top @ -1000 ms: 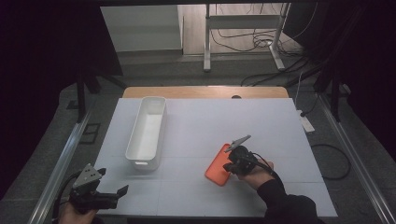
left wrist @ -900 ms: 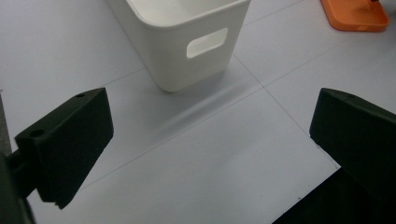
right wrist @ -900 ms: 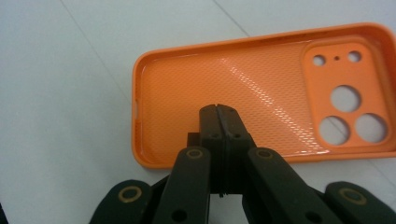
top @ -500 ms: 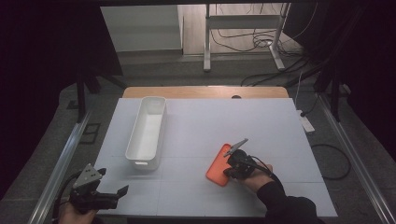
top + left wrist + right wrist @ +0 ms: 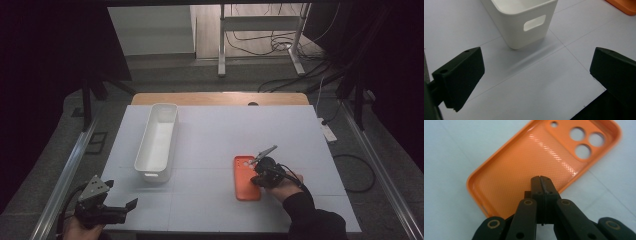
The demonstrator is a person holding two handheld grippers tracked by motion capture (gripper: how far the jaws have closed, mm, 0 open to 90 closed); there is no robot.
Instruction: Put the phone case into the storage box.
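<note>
An orange phone case (image 5: 246,184) lies inside-up on the white table, its camera holes at the far end. My right gripper (image 5: 255,175) is shut, and in the right gripper view its joined tips (image 5: 541,180) lie across the near long rim of the case (image 5: 524,165); nothing shows between the jaws. My left gripper (image 5: 131,205) rests open at the table's near left corner. Its jaws (image 5: 536,72) are spread wide over bare table, pointing at the end wall of a white bin (image 5: 524,32).
The long white bin (image 5: 152,175) stands left of centre, running away from me, and looks empty. A wooden strip (image 5: 220,98) borders the table's far edge. Metal rails flank both sides, and cables lie on the floor beyond.
The orange case has swung from a slant to lie roughly straight, and sits slightly further right. The right gripper moved with it. The left gripper stayed put.
</note>
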